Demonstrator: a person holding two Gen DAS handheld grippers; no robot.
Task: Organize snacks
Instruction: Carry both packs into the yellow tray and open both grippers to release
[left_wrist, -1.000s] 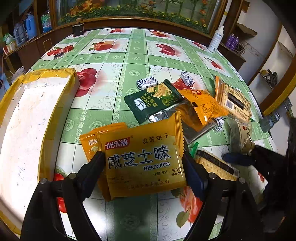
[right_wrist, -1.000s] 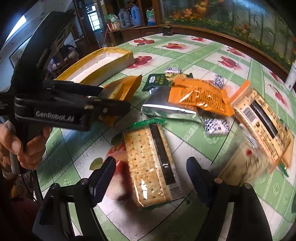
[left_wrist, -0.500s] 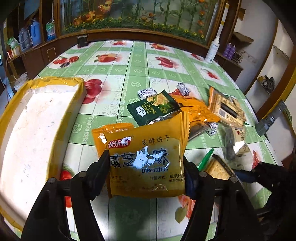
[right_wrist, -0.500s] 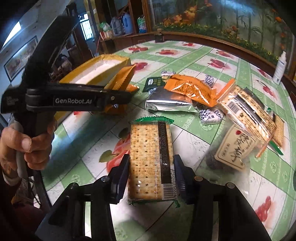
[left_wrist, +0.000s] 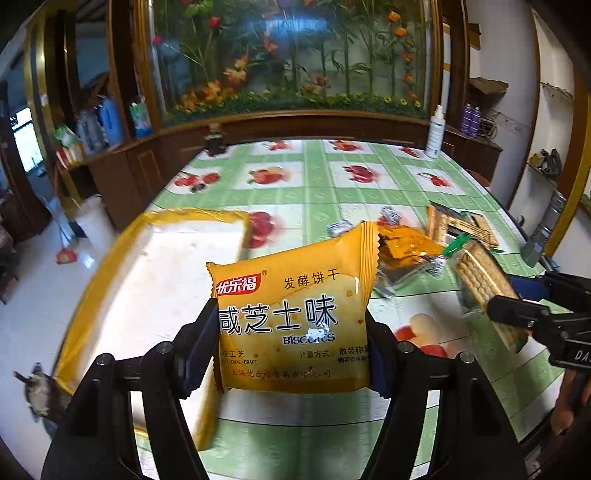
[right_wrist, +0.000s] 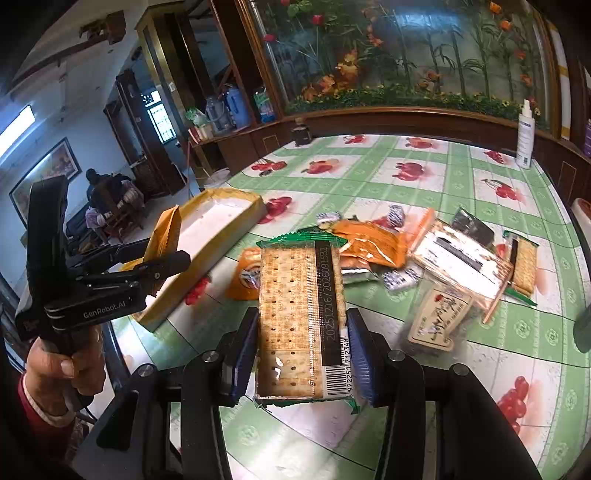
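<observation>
We note the left gripper (left_wrist: 291, 339) clamped on a yellow biscuit packet (left_wrist: 295, 314), its pads pressing both side edges; the packet is held up off the table, in front of the yellow-rimmed box (left_wrist: 155, 266) that sits on the green fruit-print tablecloth (left_wrist: 317, 184); from the right wrist view the same packet (right_wrist: 162, 236) shows edge-on above the box's (right_wrist: 221, 218) near wall. The right gripper (right_wrist: 303, 347) is closed on a clear-wrapped cracker pack (right_wrist: 299, 314) with green ends, barcode strip facing us; the pack is lifted clear of the cloth. Remaining snacks lie in a loose heap on the table beyond: an orange packet (right_wrist: 369, 240), a second small orange packet (right_wrist: 245, 277) partly behind the cracker pack, a large clear cracker bag (right_wrist: 461, 262), a beige labelled packet (right_wrist: 439, 317), another green-edged cracker pack (right_wrist: 522, 266), and several small patterned candies (right_wrist: 400, 278). A white spray bottle (right_wrist: 525, 136) stands at the far table edge.
</observation>
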